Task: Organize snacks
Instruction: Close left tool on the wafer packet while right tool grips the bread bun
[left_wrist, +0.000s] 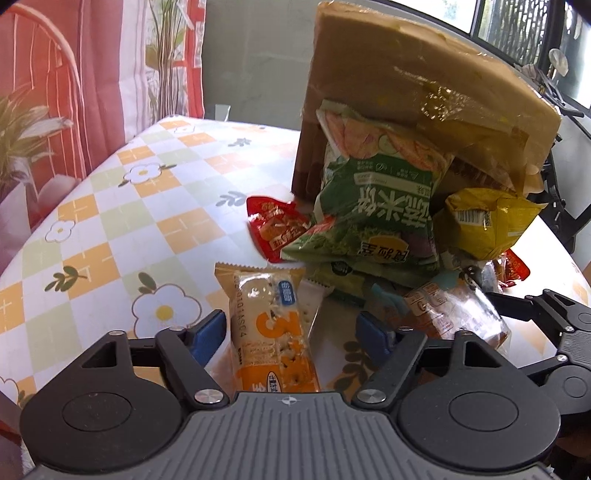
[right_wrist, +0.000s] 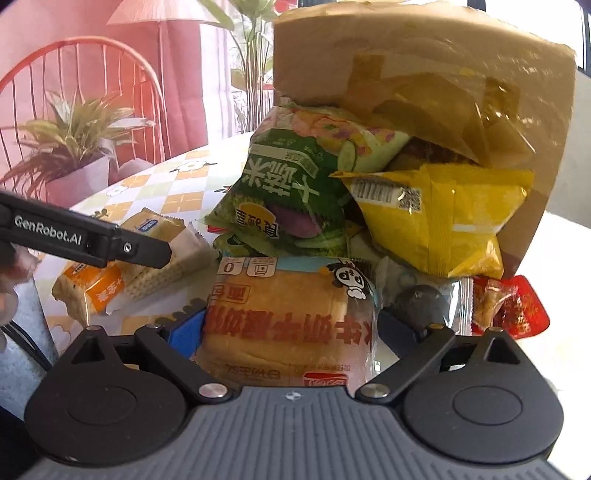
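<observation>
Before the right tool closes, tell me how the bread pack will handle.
The bread pack will probably squash: a soft loaf shows through thin film. It looks light for its bulk. The glossy wrapper may slip between the right tool pads.

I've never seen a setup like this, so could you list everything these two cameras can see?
Cardboard box: one, brown, tipped on its side, snacks spilling out of it.
Green snack bag: one, green, leaning at the box mouth.
Yellow snack bag: one, yellow, beside the green one.
Orange cracker pack: one, orange and white, on the table between the left gripper's jaws, untouched.
Bread pack: one, clear wrapper with red lettering, between the right gripper's jaws.
Red packets: two, one on each side of the pile.
Tablecloth: one, checked with flowers.
Potted plant: one, green, behind the table.
Left gripper: one, black, blue pads, open.
Right gripper: one, black.
</observation>
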